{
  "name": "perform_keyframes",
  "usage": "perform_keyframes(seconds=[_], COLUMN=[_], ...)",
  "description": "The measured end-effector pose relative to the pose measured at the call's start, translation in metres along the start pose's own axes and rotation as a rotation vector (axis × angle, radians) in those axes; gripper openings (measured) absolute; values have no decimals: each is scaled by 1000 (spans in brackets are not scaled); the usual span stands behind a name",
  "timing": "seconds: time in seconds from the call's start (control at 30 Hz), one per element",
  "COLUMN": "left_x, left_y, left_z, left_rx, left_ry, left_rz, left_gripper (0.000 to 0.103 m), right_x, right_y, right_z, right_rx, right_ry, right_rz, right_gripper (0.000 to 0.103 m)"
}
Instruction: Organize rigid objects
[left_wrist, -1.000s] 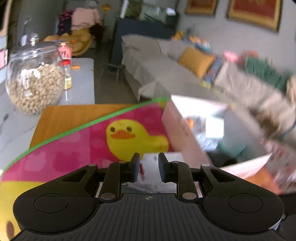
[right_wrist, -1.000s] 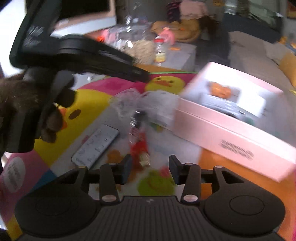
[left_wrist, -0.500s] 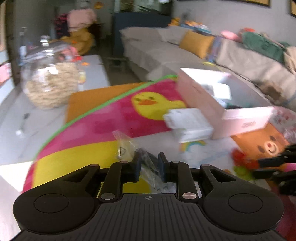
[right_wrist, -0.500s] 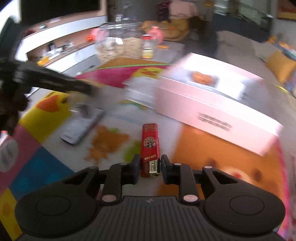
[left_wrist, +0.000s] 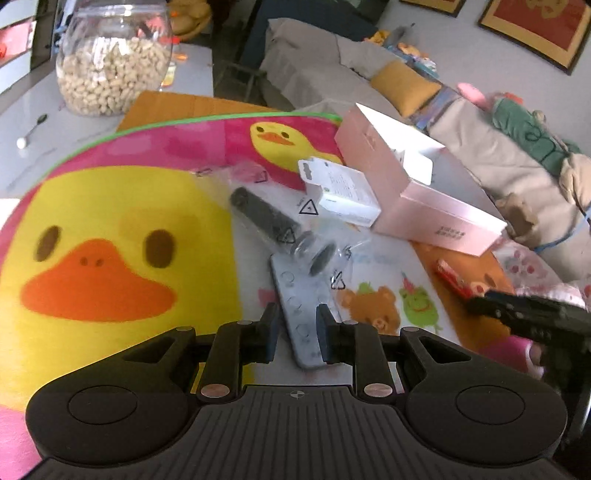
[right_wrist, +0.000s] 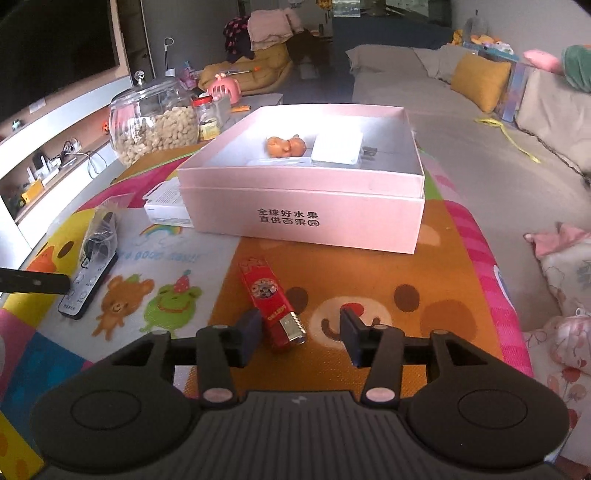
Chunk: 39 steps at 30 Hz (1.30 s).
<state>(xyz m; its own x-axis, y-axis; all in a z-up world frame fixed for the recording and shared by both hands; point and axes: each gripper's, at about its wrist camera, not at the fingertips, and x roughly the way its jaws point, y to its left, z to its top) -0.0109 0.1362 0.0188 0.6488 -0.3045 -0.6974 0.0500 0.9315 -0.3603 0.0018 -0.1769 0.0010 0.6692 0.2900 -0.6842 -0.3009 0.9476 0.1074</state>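
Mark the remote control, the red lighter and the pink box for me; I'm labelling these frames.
remote control (left_wrist: 295, 299): left wrist view, middle of its button face.
red lighter (right_wrist: 267, 295): right wrist view, middle of its red body.
pink box (right_wrist: 303, 218): right wrist view, printed front wall.

Matt pink cardboard box (right_wrist: 303, 206); glossy red lighter (right_wrist: 271, 301) with metal cap; clear crinkly plastic bag (left_wrist: 280, 225); smooth grey plastic remote (left_wrist: 301, 306); glass jar (left_wrist: 110, 55); printed soft mat (left_wrist: 110, 221).

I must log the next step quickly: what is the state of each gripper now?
Left gripper: narrow gap over the remote end; grip cannot be told.
Right gripper: open, just opening; red box between jaws, unheld.
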Motion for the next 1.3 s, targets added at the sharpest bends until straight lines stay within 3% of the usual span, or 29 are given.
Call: perform_keyframes(seconds=[0.1, 0.27, 0.37, 0.47, 0.57, 0.7, 0.8, 0.93, 1.0, 1.23, 1.3], left_x=[12, 28, 33, 22, 7, 18, 30, 39, 40, 37, 33], left_y=[-15, -65, -85, -90, -86, -56, -36, -19, -30, -93, -108], left_z=[6, -5, -10, -8, 2, 21, 24, 19, 16, -15, -26], left_rx=[36, 257, 291, 275, 242, 126, 14, -112, -52, 322, 401], left_ry=[13, 31, 36, -27, -133, -107, -85, -64, -31, 111, 103], left_rz=[-24, -28, -54, -62, -6, 71, 43, -89, -124, -197, -202], left_gripper=[28, 33, 33, 33, 33, 33, 33, 32, 32, 33, 33], right_x=[0, 0, 0, 0, 1, 1, 2, 3, 3, 3, 3], right_y=[0, -5, -5, -4, -4, -2, 1, 0, 1, 0, 0], right_z=[-2, -8, -11, -12, -13, -13, -14, -14, -14, -14, -14], right_rx=[2, 26, 33, 27, 31, 18, 5, 5, 4, 6, 9], right_ry=[-9, -36, -64, -67, -67, -68, -69, -69, -69, -68, -69], right_rz=[5, 25, 24, 23, 26, 19, 10, 15, 16, 25, 29], right_gripper=[49, 52, 53, 53, 54, 56, 56, 58, 59, 61, 61])
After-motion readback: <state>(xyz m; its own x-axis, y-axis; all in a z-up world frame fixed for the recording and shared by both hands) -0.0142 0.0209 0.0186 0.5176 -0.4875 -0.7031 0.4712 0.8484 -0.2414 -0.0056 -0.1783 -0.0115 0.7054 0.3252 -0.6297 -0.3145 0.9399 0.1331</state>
